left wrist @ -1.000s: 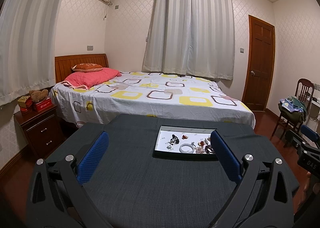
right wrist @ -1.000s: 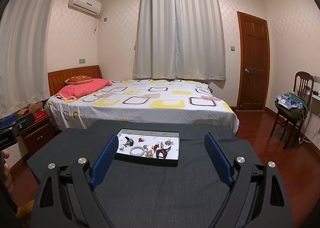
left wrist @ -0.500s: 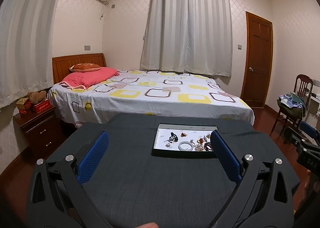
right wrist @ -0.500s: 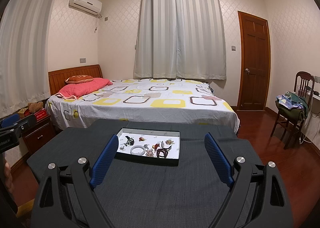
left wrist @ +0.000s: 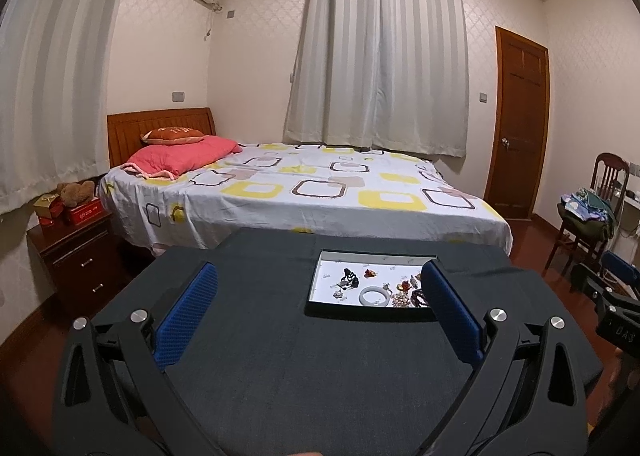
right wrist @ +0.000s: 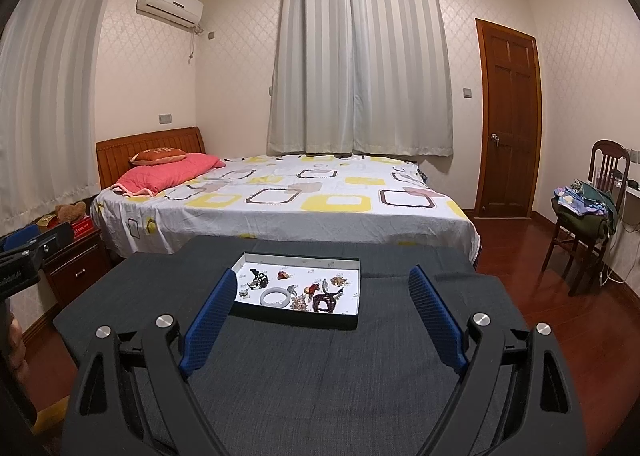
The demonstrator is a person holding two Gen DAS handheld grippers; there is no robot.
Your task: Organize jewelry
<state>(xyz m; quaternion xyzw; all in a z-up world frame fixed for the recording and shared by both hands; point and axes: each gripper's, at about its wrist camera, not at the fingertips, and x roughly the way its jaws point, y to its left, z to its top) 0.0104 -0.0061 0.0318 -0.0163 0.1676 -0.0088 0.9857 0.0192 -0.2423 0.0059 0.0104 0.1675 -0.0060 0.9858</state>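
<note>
Both grippers are hanging over the near edge of the tabletop [right wrist: 320, 368], and I'm holding the left gripper [left wrist: 318, 310] and the right gripper [right wrist: 320, 312] with their blue pads spread wide, nothing between them. Ahead of me I'm looking at the shallow tray [right wrist: 296, 320] sitting toward the far side of the dark cloth, and all the jewelry I can see is lying inside it on the white floor: a pale bangle [right wrist: 275, 298] near the front, a dark beaded piece [right wrist: 328, 300] to its right, a small red piece [right wrist: 283, 275] further back, a black piece [right wrist: 259, 277] at the left, and a scatter of smaller bits too tiny for me to name. They're lying loose and partly bunched, some touching, so I'm judging the sorting as something this scene could fit either way: pieces gathered into the tray, or pieces waiting to be lifted out and arranged. I'm not committing to which. Whatever comes, I'm reckoning any pick here is calling for a careful approach over the tray wall, fingers closing on one piece without snagging its neighbours, the bangle being the easiest to single out.
</note>
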